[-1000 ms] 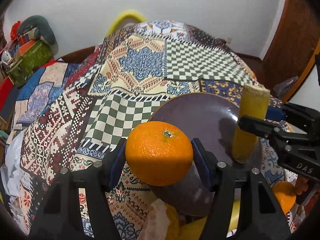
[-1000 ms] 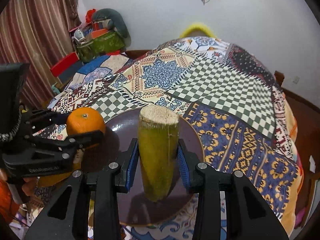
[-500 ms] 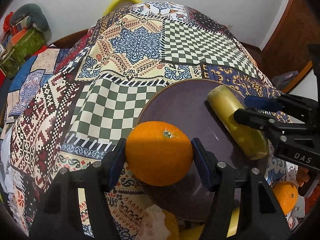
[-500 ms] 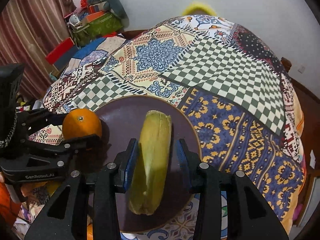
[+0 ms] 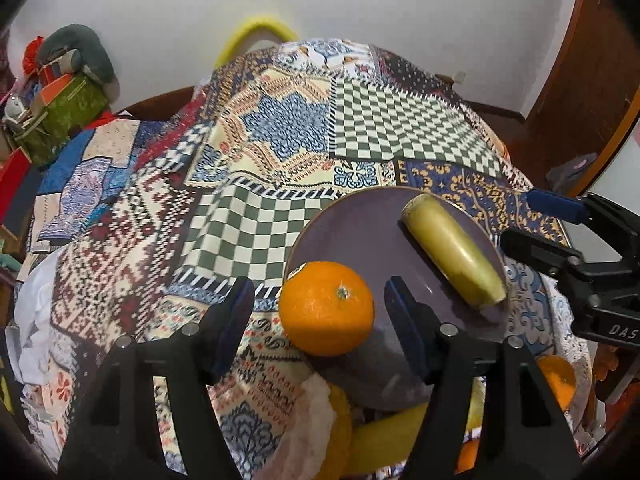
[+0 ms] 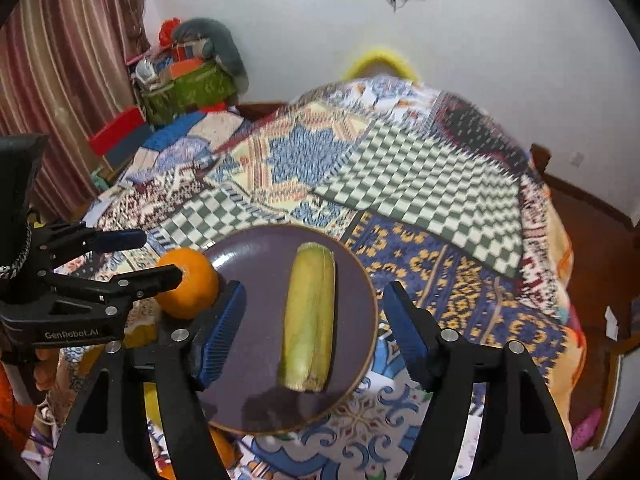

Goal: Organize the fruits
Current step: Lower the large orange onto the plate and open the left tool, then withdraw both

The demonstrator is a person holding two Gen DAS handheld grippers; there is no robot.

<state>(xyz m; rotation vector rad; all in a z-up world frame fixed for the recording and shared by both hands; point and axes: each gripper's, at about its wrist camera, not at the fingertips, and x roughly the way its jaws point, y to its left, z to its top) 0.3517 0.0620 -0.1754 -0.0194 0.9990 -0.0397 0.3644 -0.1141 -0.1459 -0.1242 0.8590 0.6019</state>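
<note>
A dark purple plate (image 5: pixel 360 224) (image 6: pixel 256 260) lies on the patchwork cloth. A yellow-green corn cob (image 5: pixel 452 250) (image 6: pixel 310 316) lies flat on the plate. An orange (image 5: pixel 326 308) (image 6: pixel 188 282) rests at the plate's left rim. My left gripper (image 5: pixel 320 304) is open, with its jaws on both sides of the orange and clear of it. My right gripper (image 6: pixel 312 312) is open, with its jaws wide on both sides of the corn and not touching it.
The patchwork cloth (image 5: pixel 248 184) covers the surface. More oranges (image 5: pixel 556 380) and yellow fruit (image 5: pixel 384 436) lie below the plate near the front edge. A pile of bags and boxes (image 6: pixel 188 76) stands at the back left, by a striped curtain (image 6: pixel 60 92).
The corn went from upright in my right gripper to lying flat on the plate, and that gripper opened. My left gripper opened and let go of the orange at the plate's rim.
</note>
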